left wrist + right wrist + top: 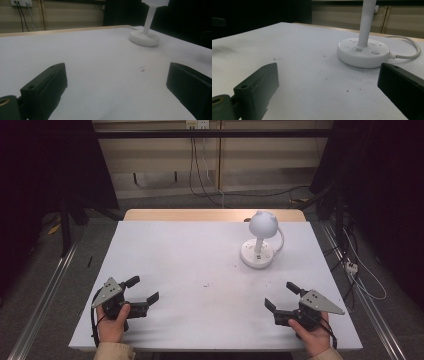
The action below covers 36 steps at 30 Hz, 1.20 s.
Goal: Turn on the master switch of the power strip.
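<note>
We find no brand, label or writing that can be read anywhere; the small marks on the lamp's base are too fine to make out.

The white desk lamp [258,242] stands upright in the upper right of the high view, on the far right part of the bench [200,270]. It looks like smooth matte plastic: a rounded dome head, a slim straight stem and a flat round base [363,52] with small slots and buttons on top. A white cord [409,48] loops away from the base at the right of the right gripper view. The bench top is a pale, matte white sheet with a few dark specks, and a strip of light wood shows along its far edge.

Our left tongs [136,292] sit at the lower left of the high view, jaws spread wide with nothing between them. Our right tongs [280,296] sit at the lower right, likewise spread wide and empty. Both are black, blocky and angular, each topped by a grey three-cornered plate, and both are well apart from the lamp.
</note>
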Available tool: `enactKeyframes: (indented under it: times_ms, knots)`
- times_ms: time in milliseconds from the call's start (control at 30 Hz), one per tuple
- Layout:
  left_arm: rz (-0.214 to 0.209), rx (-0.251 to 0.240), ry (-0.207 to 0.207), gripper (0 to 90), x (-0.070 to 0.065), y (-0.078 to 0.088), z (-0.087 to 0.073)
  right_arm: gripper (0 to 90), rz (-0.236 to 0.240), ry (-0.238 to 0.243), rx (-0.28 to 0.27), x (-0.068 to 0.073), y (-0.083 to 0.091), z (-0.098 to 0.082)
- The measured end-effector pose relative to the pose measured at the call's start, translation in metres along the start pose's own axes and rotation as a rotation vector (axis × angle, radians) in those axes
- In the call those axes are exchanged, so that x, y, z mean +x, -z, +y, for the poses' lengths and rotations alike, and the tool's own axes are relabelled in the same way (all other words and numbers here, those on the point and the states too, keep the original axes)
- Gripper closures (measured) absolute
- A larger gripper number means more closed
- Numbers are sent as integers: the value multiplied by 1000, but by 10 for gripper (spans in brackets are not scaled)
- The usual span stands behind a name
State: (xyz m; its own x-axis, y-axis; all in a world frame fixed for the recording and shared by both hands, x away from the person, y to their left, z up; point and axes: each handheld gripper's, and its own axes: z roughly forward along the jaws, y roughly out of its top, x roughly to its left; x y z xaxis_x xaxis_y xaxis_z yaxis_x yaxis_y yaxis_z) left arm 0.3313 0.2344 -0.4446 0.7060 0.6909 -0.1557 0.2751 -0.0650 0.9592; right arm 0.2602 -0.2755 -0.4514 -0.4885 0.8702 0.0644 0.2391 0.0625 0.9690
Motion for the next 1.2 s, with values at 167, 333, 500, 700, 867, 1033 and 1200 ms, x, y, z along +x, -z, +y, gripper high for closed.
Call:
enactKeyframes:
  times_ms: [167, 333, 500, 700, 867, 1033, 1200]
  knots:
    - [-9, 0, 2, 30, -2, -1, 0, 38, 8, 20, 17, 2, -4, 2]
    - [-7, -5, -10, 30, -4, 1, 2, 44, 10, 14, 17, 1, -8, 5]
    - [-10, -13, 0, 30, -4, 2, 2, 55, 5, 19, 13, -1, -12, 11]
    - [-14, -13, -7, 30, -4, 0, 3, 56, -17, 15, 1, -10, -13, 21]
    - [-11, -21, 1, 30, -4, 1, 3, 57, -33, 6, 1, -19, -14, 27]
    - [-14, -23, 2, 30, -4, 1, 4, 61, -50, 14, 13, -23, -20, 31]
    - [-12, -22, -2, 30, -5, 0, 4, 70, -74, 2, 26, -31, -30, 32]
